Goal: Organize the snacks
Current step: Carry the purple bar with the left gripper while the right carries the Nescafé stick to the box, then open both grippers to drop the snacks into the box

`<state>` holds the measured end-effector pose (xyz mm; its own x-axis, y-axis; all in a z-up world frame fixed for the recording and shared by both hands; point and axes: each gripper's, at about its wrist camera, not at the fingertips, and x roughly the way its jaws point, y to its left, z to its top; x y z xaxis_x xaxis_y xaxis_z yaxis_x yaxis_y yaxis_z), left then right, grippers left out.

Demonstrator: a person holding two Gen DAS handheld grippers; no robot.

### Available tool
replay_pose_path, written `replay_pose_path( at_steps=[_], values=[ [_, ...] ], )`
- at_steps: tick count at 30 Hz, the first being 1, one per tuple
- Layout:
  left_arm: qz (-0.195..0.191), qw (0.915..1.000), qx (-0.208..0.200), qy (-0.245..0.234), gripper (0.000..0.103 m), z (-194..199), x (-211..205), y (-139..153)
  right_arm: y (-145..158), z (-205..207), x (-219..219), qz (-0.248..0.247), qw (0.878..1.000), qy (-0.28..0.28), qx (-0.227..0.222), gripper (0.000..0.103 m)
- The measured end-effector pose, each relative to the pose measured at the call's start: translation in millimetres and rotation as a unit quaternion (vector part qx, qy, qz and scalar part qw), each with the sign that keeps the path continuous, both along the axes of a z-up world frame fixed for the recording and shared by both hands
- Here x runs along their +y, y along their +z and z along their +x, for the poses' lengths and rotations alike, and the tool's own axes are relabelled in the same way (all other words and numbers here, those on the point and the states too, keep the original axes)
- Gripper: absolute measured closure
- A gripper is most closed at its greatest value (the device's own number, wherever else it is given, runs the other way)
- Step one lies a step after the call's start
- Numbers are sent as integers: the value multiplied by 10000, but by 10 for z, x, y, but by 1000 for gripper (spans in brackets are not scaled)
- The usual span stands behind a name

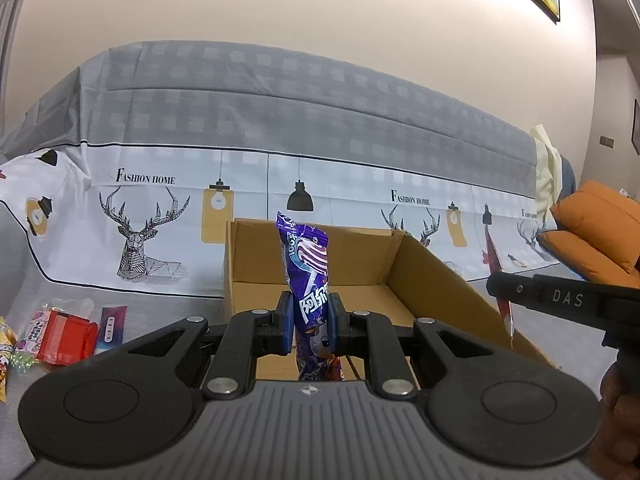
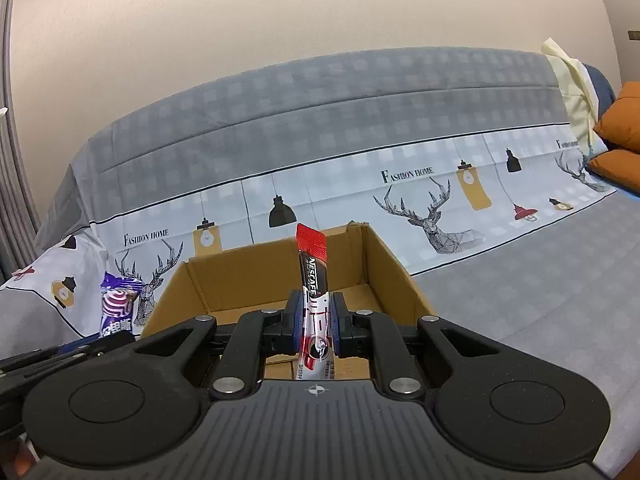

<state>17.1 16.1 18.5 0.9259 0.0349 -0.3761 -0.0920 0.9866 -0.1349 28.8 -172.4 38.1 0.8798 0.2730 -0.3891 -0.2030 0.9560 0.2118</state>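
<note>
Left gripper [image 1: 311, 322]: fingers pinching purple snack packet [image 1: 306, 268], upright before cardboard box [image 1: 436, 276]. Right gripper [image 2: 316, 320]: fingers pinching Nescafé stick [image 2: 313, 280] near the same box. Risk: both release together over the box, so grippers collide or a packet lands outside.

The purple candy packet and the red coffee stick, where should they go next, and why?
Probably forward and down into the open brown cardboard box. The left gripper pinches the purple candy packet, the right gripper pinches the red Nescafe coffee stick, and both sit at the box's near edge, whose visible floor looks bare.
</note>
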Motion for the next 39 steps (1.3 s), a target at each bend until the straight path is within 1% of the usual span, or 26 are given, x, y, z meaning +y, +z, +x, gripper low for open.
replay_pose_path(
  at_steps=[16, 18, 19, 21, 22, 24, 26, 32, 34, 36, 37, 39],
  values=[
    [10, 9998, -5, -175, 85, 8, -10, 5, 18, -21, 18, -30, 10000, 19, -63, 88],
    [-112, 9992, 49, -373, 85, 25, -20, -3, 24, -20, 22, -31, 10000, 31, -63, 87],
    [-181, 9986, 85, -480, 85, 35, -38, -6, 22, -21, 24, -26, 10000, 32, -55, 87],
    [-161, 9985, 48, -528, 74, 32, -79, -2, 16, -3, 15, -14, 10000, 56, -1, 85],
    [-144, 9985, 20, -525, 70, 28, -95, 0, 13, 5, 21, -18, 10000, 53, 42, 82],
    [-178, 9985, 2, -522, 69, 29, -90, 8, 16, 15, 28, -19, 10000, -17, 70, 53],
    [-204, 9985, -9, -501, 70, 29, -73, 17, 22, 18, 37, -10, 10000, -58, 60, 50],
    [-172, 9991, -128, -373, 69, -55, 49, 87, 22, 35, 146, -6, 9999, -46, 110, 50],
    [-69, 9992, -294, -256, 69, -141, 113, 146, 35, 32, 230, 13, 10000, -11, 96, 50],
    [125, 9972, -719, -163, 70, -280, 168, 258, 52, 24, 333, 45, 9999, 47, 79, 50],
    [304, 9948, -951, -184, 69, -341, 189, 326, 58, 17, 381, 56, 9999, 77, 63, 50],
    [887, 9881, -1211, -341, 69, -391, 221, 477, 60, -5, 520, 43, 9998, 168, 33, 50]
  ],
)
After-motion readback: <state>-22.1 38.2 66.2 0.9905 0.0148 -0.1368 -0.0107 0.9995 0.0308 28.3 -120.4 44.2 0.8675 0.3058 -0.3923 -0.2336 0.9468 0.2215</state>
